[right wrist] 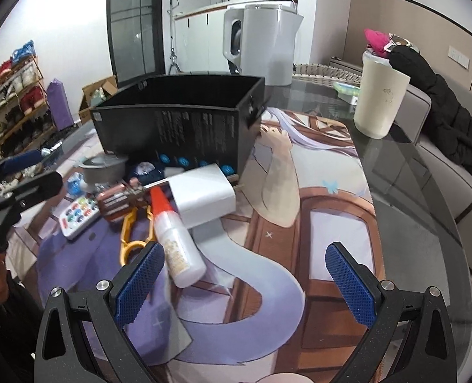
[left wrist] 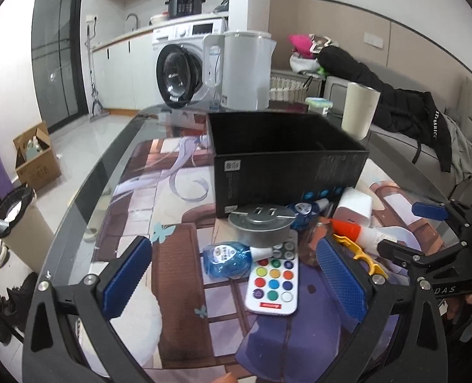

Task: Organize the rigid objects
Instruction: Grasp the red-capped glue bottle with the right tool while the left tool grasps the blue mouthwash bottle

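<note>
Clutter crowds black box; kettle behind.

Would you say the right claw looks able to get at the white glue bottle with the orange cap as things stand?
Probably yes. The right claw is open, and the glue bottle lies just ahead by its left finger, on top of the pile with nothing covering it.

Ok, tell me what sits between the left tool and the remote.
Nothing visible does. The left tool is open, its pads on either side of the remote, which lies flat on the mat. A blue packet touches the remote's far left corner, outside the approach.
</note>
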A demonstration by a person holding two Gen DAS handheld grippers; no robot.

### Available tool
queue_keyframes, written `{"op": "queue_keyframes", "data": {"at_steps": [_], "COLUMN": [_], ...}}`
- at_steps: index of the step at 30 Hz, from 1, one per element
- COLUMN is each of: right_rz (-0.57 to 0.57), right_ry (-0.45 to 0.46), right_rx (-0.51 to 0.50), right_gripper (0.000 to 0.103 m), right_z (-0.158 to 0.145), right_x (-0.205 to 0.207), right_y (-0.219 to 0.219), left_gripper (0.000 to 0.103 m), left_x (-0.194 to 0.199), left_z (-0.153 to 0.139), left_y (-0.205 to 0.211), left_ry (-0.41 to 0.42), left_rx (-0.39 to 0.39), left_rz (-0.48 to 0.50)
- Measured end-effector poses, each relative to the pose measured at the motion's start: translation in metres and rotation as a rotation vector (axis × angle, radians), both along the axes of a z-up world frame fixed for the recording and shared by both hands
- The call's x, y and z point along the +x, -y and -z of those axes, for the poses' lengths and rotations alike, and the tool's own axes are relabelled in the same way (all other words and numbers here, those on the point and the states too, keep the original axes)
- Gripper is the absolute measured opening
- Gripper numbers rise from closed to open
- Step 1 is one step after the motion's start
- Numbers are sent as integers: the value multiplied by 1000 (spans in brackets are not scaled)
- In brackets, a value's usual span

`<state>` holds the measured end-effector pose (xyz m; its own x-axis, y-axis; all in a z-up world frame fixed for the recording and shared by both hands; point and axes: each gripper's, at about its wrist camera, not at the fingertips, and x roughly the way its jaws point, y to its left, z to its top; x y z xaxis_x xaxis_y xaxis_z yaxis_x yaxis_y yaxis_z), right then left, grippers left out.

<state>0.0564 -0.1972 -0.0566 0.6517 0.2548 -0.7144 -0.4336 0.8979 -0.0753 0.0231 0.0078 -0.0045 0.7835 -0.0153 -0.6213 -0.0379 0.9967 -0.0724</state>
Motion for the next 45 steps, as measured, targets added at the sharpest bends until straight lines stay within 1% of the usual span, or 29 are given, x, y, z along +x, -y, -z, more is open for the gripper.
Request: {"op": "queue_keyframes", "data": {"at_steps": [4, 8, 12, 14, 16, 17, 19, 21, 24, 26, 28, 30, 32, 34, 36, 38, 41, 42, 43, 45], "right_rz": [55, 114, 163, 146, 87, 54, 25, -12, -27, -26, 6, 38, 75, 82, 64, 37, 18, 15, 4, -9], "right_ry": [-18, -23, -29, -41, -49, -52, -40, -73, -119, -105, -81, -82, -81, -80, -78, -96, -123, -119, -116, -94], "right_rx": [4, 0, -9, 17, 53, 55, 53, 87, 110, 78, 24, -1, -5, -3, 27, 50, 30, 22, 16, -8], "right_gripper": [103, 103, 103, 103, 103, 103, 103, 103, 103, 103, 103, 103, 103, 103, 103, 103, 103, 102, 100, 85], "right_z": [1, 1, 3, 2, -1, -3, -4, -3, 3, 4, 6, 7, 6, 3, -1, -1, 5, 5, 6, 5], "right_x": [8, 14, 22, 22, 18, 16, 11, 11, 13, 12, 15, 19, 21, 21, 20, 21, 25, 25, 26, 25], "right_y": [8, 15, 19, 20, 16, 12, 7, 2, -5, -12, -13, -8, -1, 5, 9, 9, -1, -4, -8, -15], "left_gripper": [103, 103, 103, 103, 103, 103, 103, 103, 103, 103, 103, 103, 103, 103, 103, 103, 103, 103, 103, 103], "left_x": [5, 12, 14, 16, 17, 17, 18, 19, 20, 20, 22, 23, 24, 26, 27, 30, 32, 34, 35, 37], "left_z": [5, 14, 18, 18, 17, 17, 17, 17, 15, 16, 16, 16, 16, 17, 17, 18, 19, 20, 21, 24], "left_y": [-9, -9, -5, -5, -6, -6, -7, -9, -10, -11, -12, -14, -14, -15, -15, -15, -14, -14, -14, -15], "left_ry": [-36, -95, -110, -114, -116, -116, -115, -118, -118, -119, -121, -119, -119, -122, -123, -126, -128, -132, -135, -141], "left_rx": [-6, 7, 7, -3, -18, -19, -19, -24, -30, -30, -31, -34, -41, -51, -57, -57, -57, -55, -54, -53], "left_rz": [-27, -24, 7, 14, 18, 19, 19, 14, 14, 13, 13, 12, 13, 14, 20, 21, 28, 29, 28, 26]}}
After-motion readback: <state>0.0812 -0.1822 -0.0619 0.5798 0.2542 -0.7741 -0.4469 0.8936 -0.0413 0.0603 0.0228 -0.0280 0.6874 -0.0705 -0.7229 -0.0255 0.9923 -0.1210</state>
